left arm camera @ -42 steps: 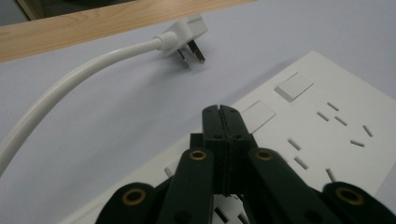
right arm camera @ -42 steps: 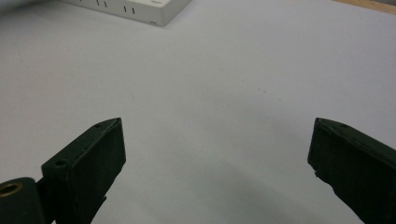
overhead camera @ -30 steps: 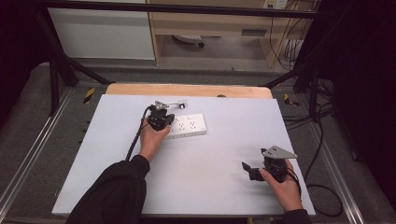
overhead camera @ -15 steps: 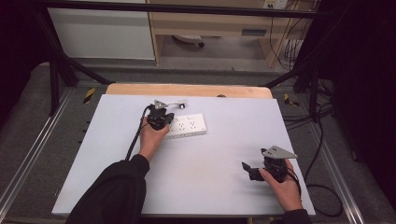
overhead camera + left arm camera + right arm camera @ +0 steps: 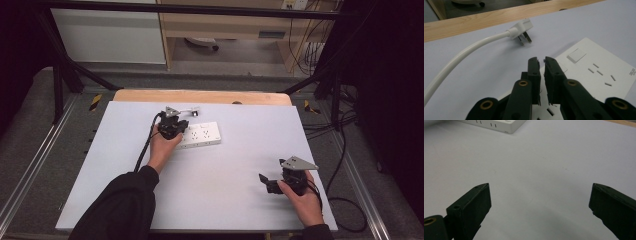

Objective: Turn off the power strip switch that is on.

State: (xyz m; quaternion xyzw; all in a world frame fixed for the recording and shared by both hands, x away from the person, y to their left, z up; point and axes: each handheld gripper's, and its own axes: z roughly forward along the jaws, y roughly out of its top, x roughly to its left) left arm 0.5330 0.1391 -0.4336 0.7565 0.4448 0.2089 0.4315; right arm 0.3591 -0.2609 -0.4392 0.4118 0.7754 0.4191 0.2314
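A white power strip (image 5: pixel 202 135) lies flat on the pale table (image 5: pixel 225 210), left of centre toward the far side. My left gripper (image 5: pixel 175 123) hovers over the strip's left end. Its jaws stand nearly together with nothing between them (image 5: pixel 540 61), above the strip (image 5: pixel 599 72). Beyond lies a white plug (image 5: pixel 523 28) with bare prongs, and its white cable (image 5: pixel 469 53) curves off to the left. The plug (image 5: pixel 192 110) rests just behind the strip. My right gripper (image 5: pixel 266 182) is held low at the near right, jaws wide open (image 5: pixel 541 192) over bare table.
A wooden strip (image 5: pixel 200 96) runs along the table's far edge. Black frame bars and metal rails flank the table. Dark cables (image 5: pixel 345 200) trail on the floor at the right. The strip's corner (image 5: pixel 506 126) shows far ahead of the right jaws.
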